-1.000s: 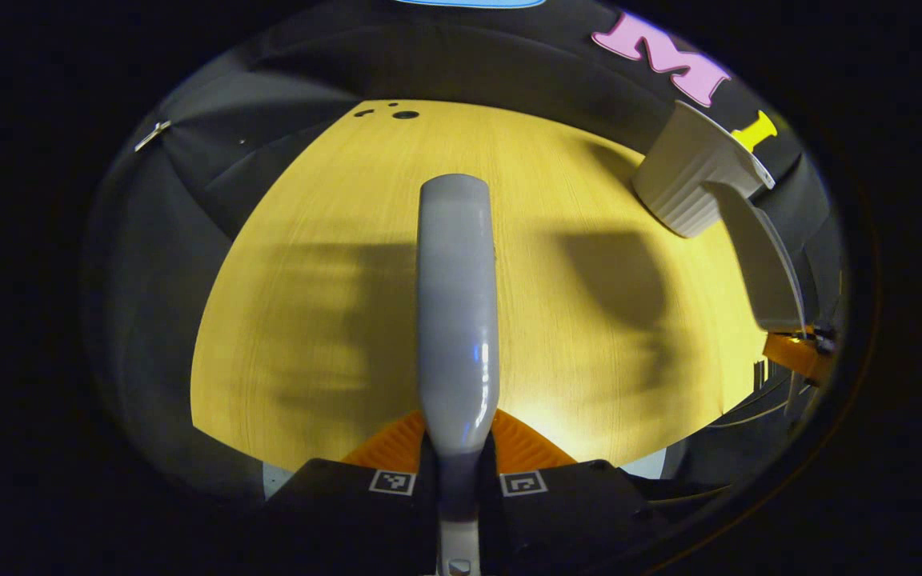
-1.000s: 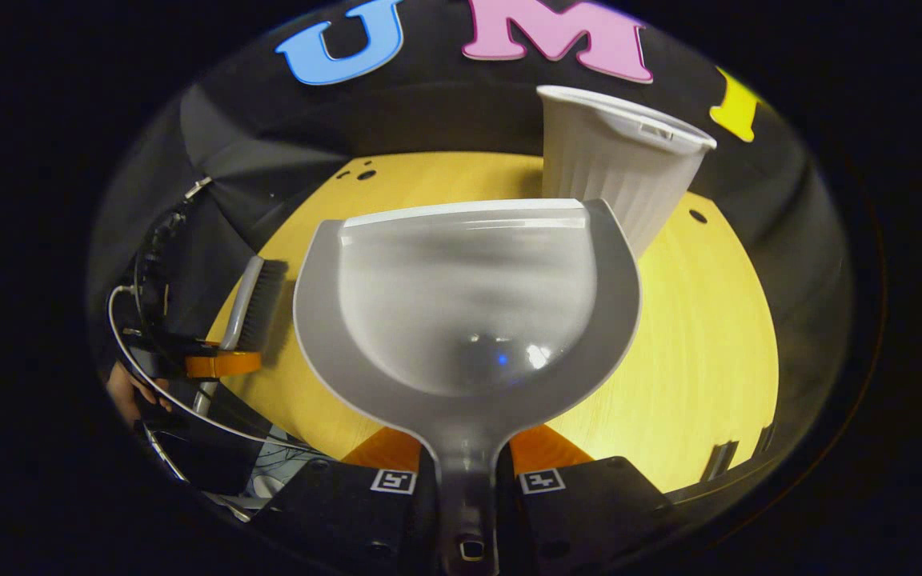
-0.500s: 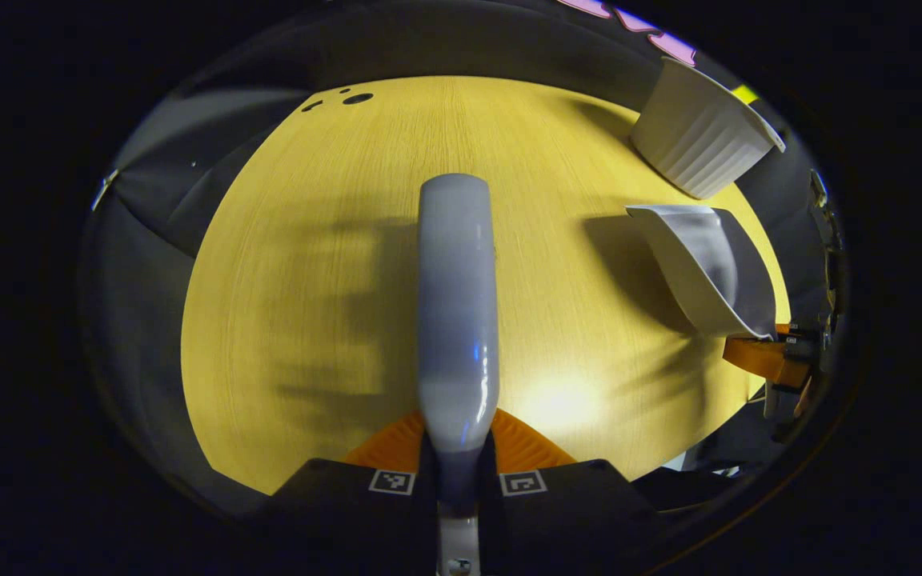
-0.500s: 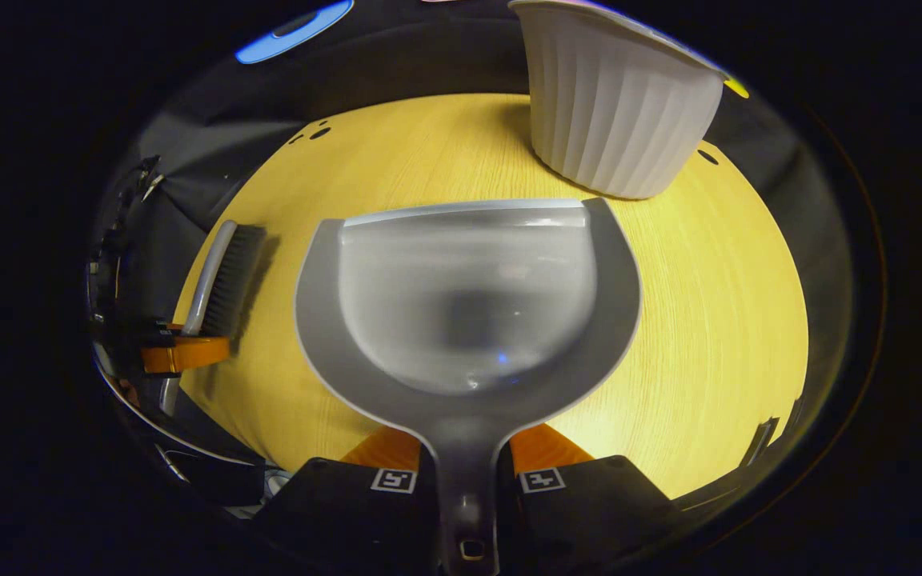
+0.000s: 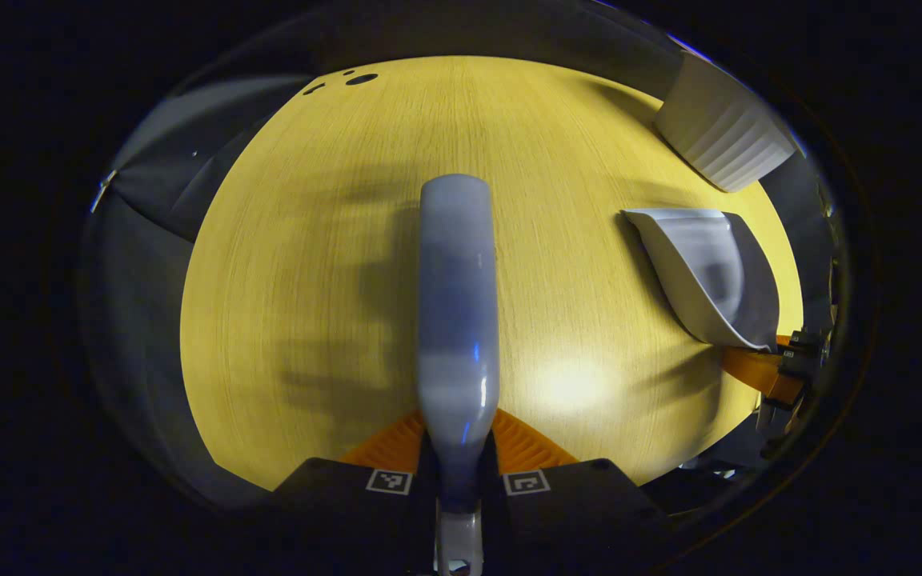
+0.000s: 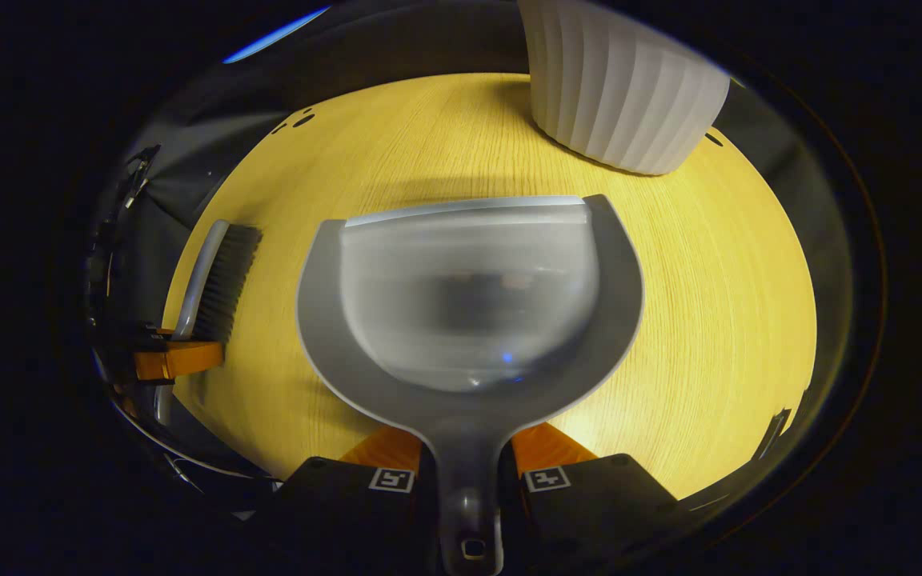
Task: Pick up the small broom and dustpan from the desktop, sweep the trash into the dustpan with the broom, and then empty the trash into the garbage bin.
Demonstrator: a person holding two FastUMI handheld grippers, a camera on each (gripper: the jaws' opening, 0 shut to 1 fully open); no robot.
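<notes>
1. Dustpan (image 6: 469,296) sits clamped by its handle between the two fingers of our right gripper (image 6: 467,472), scoop facing up and lip pointing away from us, so whatever we carry stays in the bowl.
2. Its bowl looks empty: we make out no scraps inside it, only reflections, which suggests to us that the emptying is done or that nothing has been gathered.
3. We hold the broom (image 5: 458,304) in our left gripper (image 5: 458,472), both fingers closed on its grey handle near the base; from the right gripper view its dark bristles (image 6: 225,280) point down toward the desktop (image 5: 309,240), the ready stance for sweeping.
4. We keep the two tools well apart, broom to the left and dustpan to the right, so neither knocks the other.
5. The garbage bin (image 6: 621,96), a white ribbed tub, stands on the far part of the desktop just beyond the dustpan's lip, near enough for a short tip.
6. We see no trash on the wood in either view; the surface shows only shadows and a few dark holes (image 5: 361,78) at its far edge.
7. Our judgement: if the bin already holds the trash, setting both tools down is what remains.
</notes>
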